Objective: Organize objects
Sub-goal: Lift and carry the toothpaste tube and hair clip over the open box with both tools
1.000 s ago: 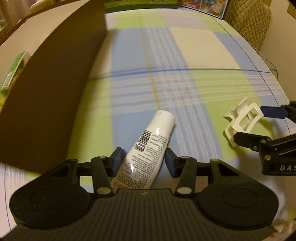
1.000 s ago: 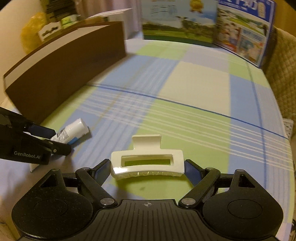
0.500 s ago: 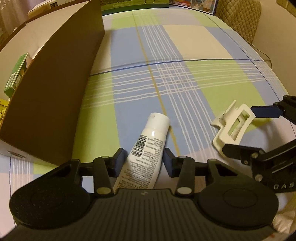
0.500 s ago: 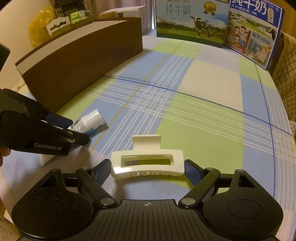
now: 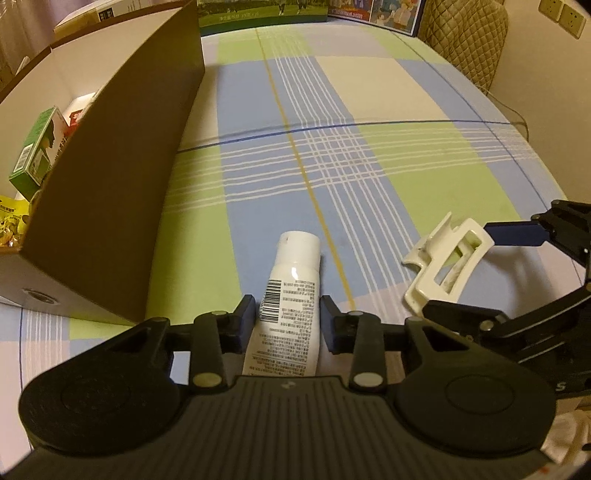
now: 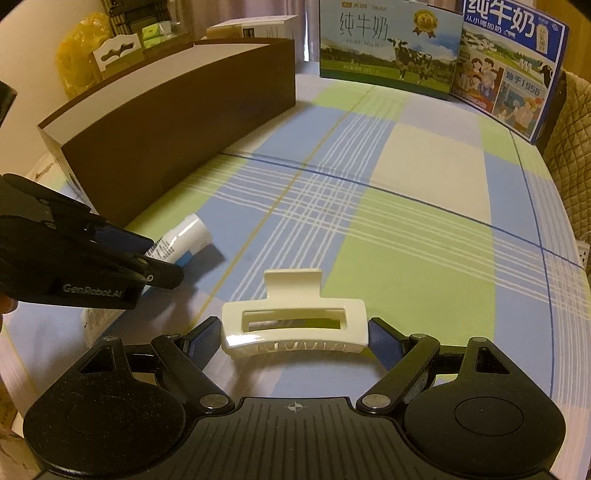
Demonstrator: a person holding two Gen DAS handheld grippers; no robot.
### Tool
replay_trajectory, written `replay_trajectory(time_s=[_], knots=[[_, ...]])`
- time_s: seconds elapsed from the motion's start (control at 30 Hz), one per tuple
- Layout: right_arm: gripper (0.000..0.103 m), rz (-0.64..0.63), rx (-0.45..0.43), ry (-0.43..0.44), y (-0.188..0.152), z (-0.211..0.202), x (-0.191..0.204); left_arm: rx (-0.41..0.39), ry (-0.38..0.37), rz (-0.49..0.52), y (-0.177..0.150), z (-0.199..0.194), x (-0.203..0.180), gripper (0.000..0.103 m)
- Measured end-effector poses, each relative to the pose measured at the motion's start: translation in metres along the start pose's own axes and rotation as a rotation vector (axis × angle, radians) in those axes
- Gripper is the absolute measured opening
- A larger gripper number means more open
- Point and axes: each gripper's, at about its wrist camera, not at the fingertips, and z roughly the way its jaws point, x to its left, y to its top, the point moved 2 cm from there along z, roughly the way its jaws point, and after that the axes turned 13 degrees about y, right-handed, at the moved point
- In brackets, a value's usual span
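My left gripper (image 5: 288, 317) is shut on a white tube (image 5: 291, 295) with a barcode label, its cap pointing forward, held above the checked tablecloth. The tube also shows in the right wrist view (image 6: 184, 236), in the left gripper (image 6: 162, 266). My right gripper (image 6: 293, 336) is shut on a white hair claw clip (image 6: 293, 325), held across the fingers. The clip (image 5: 448, 264) also shows at the right of the left wrist view, in the right gripper (image 5: 469, 273).
A long brown box (image 5: 110, 177) stands along the left, open on top, with a green carton (image 5: 35, 151) and other packets inside. Milk cartons (image 6: 388, 48) stand at the table's far edge. A quilted chair (image 5: 461, 33) is at the far right.
Both grippers have risen and tilted while keeping their holds. The tube now points straighter ahead, and more of the brown box's inside is in view.
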Motion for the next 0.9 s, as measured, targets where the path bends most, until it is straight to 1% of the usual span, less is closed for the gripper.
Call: replay_trajectory(time_s=[0.3,0.57,0.9], knots=[[0.082,-0.01,-0.031,-0.004,0.009,-0.006,0.011,-0.055,-0.018,-0.027,0.001,-0.023,0.014,0.032],[0.082,-0.027,-0.067,-0.002,0.022,-0.015,0.02,-0.102,-0.039,-0.065,0.009,-0.044,0.025,0.032],[0.082,-0.049,-0.152,0.004,0.047,-0.038,0.036,-0.175,-0.07,-0.106,0.026,-0.081,0.04,0.032]])
